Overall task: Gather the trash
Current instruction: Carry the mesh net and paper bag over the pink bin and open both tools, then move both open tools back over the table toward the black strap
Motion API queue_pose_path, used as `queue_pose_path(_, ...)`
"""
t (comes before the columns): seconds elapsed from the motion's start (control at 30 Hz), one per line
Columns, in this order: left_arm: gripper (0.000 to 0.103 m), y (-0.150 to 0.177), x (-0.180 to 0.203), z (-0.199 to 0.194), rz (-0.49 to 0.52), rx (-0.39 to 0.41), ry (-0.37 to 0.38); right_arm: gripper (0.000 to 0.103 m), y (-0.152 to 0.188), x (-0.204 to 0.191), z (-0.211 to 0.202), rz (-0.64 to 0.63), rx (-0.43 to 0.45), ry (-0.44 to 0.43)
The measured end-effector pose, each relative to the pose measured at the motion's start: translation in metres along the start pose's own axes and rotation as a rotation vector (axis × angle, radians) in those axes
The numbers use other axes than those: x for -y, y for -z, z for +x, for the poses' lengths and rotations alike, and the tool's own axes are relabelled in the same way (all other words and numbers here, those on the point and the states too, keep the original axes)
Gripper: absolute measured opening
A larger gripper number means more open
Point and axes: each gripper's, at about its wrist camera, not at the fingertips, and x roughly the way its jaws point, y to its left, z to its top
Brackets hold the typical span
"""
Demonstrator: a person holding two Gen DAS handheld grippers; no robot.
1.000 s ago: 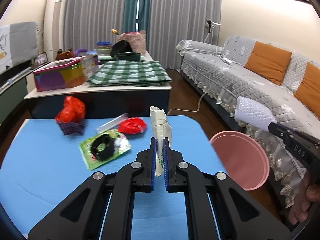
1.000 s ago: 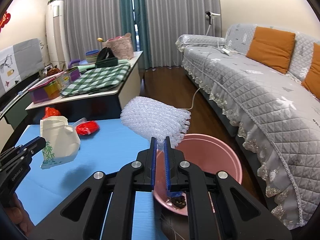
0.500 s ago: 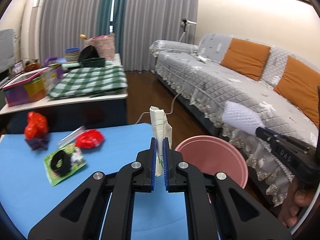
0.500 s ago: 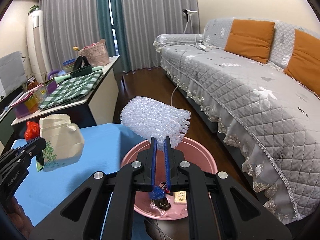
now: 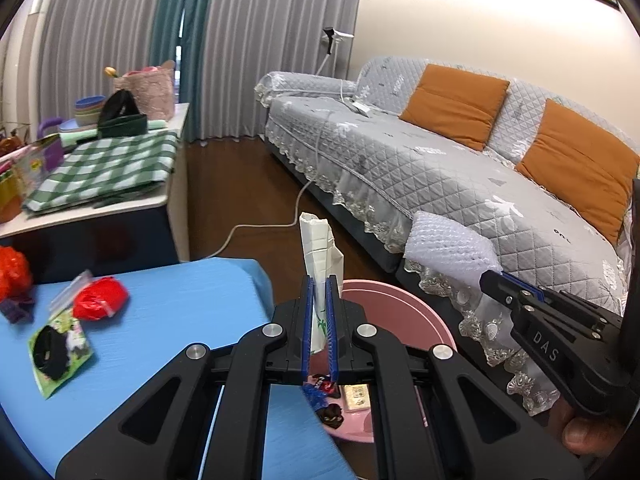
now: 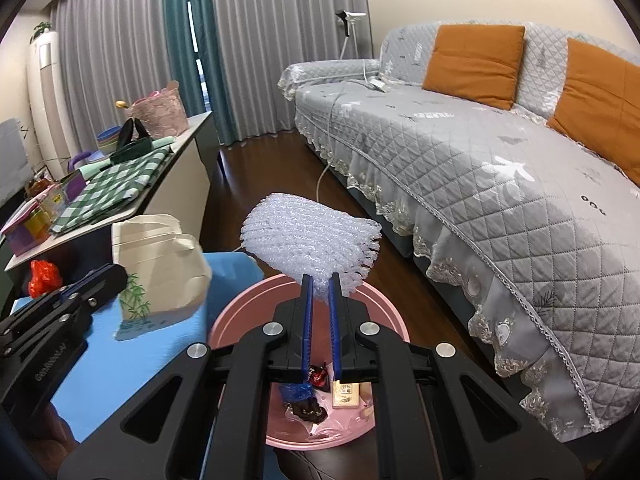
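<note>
We held the left gripper (image 5: 319,300) with its blue pads clamped on a crumpled white paper bag (image 5: 320,248), which stood upright at the centre of the left wrist view, over the near rim of the pink basin (image 5: 404,304). In the right wrist view the same bag showed at left centre, printed with green bamboo leaves; we could read no words on it. Our right gripper (image 6: 320,300) was closed on a sheet of white foam netting (image 6: 312,236), which fanned out above the basin in the middle of that frame. The basin sat on the dark floor just beside the blue table (image 5: 160,300) and in front of the grey sofa (image 6: 480,152). Wrappers lay in the basin's bottom, among them a small tan packet (image 6: 346,394) whose print was too small for us to read. On the right gripper's body, at the right of the left wrist view, we read "DAS". The lettering on the left gripper, at lower left of the right wrist view, was too blurred. More trash lay at the left of the table: a red wrapper (image 5: 100,304) and a green packet (image 5: 60,344) with a black ring on it.
</note>
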Motion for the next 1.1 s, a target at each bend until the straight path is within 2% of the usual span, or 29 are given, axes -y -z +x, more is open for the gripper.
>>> queue_pose_path(0.6,0.007,0.006,0.015,0.045,0.020,-0.061,0.069,0.008,0.002,0.011,0.019,0.017,-0.032,0.024)
queue_pose_path(0.7,0.009,0.007,0.013,0.051,0.018,-0.088,0.090,0.015,0.002,0.012,0.021,0.024,-0.038,0.029)
queue_pose_path(0.8,0.012,0.009,0.008,0.048,0.005,-0.083,0.086,0.018,0.003,0.012,0.021,0.028,-0.040,0.027)
queue_pose_path(0.83,0.012,0.010,0.007,0.047,0.002,-0.083,0.084,0.022,0.002,0.012,0.021,0.028,-0.040,0.028)
queue_pose_path(0.9,0.012,0.012,0.003,0.043,-0.003,-0.084,0.079,0.035,0.002,0.011,0.020,0.027,-0.034,0.030)
queue_pose_path(1.1,0.012,0.016,-0.011,0.025,-0.020,-0.079,0.057,0.036,0.001,0.002,0.015,0.013,-0.026,0.017)
